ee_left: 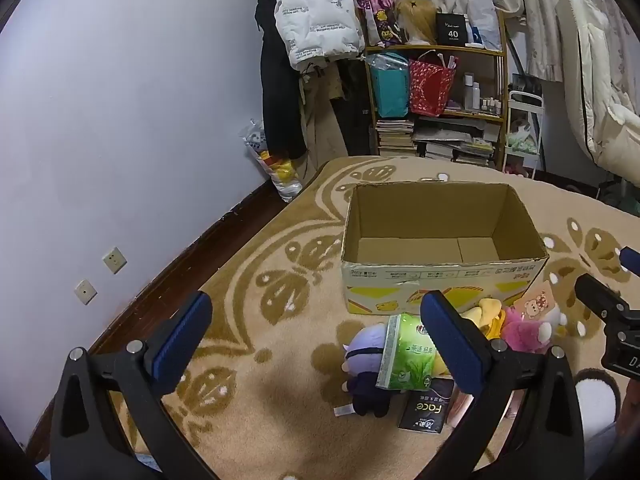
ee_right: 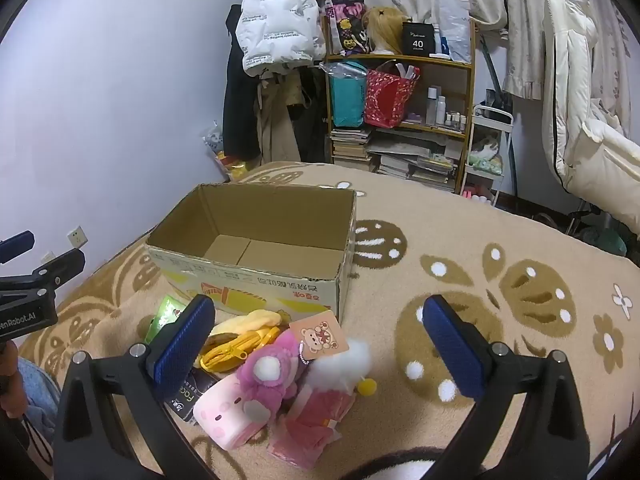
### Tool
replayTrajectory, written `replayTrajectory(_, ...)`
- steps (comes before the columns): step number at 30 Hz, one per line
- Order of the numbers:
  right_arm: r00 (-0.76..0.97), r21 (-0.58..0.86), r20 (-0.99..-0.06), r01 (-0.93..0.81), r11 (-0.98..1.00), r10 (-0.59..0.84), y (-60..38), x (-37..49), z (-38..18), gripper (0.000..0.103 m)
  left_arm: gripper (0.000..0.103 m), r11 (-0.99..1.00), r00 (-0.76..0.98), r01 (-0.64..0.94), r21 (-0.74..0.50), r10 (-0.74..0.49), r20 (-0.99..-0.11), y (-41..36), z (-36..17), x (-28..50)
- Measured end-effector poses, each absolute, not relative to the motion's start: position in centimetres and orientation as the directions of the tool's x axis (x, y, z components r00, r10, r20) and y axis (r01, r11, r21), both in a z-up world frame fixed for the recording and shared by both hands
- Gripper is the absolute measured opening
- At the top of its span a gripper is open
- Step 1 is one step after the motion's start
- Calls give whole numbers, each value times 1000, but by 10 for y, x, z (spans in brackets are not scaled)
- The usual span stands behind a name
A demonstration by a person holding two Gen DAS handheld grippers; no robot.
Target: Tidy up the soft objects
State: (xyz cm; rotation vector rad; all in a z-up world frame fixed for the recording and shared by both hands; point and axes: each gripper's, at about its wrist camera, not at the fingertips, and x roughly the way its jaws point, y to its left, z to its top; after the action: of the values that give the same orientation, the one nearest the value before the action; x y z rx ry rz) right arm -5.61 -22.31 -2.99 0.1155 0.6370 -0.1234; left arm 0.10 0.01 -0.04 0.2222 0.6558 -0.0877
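An open empty cardboard box [ee_left: 440, 276] [ee_right: 256, 280] stands on a beige patterned carpet. In front of it lies a pile of soft things: a purple plush doll [ee_left: 362, 372], a green tissue pack [ee_left: 408, 354] [ee_right: 166, 314], a yellow plush [ee_left: 486, 314] [ee_right: 248, 334], a pink plush [ee_left: 524, 330] [ee_right: 266, 372] with a bear tag [ee_right: 320, 336], and a pink roll-shaped plush [ee_right: 224, 414]. My left gripper [ee_left: 316, 340] is open, above the carpet left of the pile. My right gripper [ee_right: 318, 350] is open, hovering over the pink plush.
A black "Face" packet [ee_left: 426, 410] [ee_right: 186, 398] lies by the pile. A shelf [ee_left: 436, 92] with bags and books, hanging coats [ee_left: 312, 20] and a white jacket [ee_right: 584, 128] line the far side. The wall [ee_left: 120, 120] is on the left.
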Motion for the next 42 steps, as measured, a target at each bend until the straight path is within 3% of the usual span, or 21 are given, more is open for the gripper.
replayTrajectory(42, 798, 75, -598, 150, 986, -76, -223, -56, -29, 103, 103, 966, 795, 158, 205, -1, -607, -3, -2, 0)
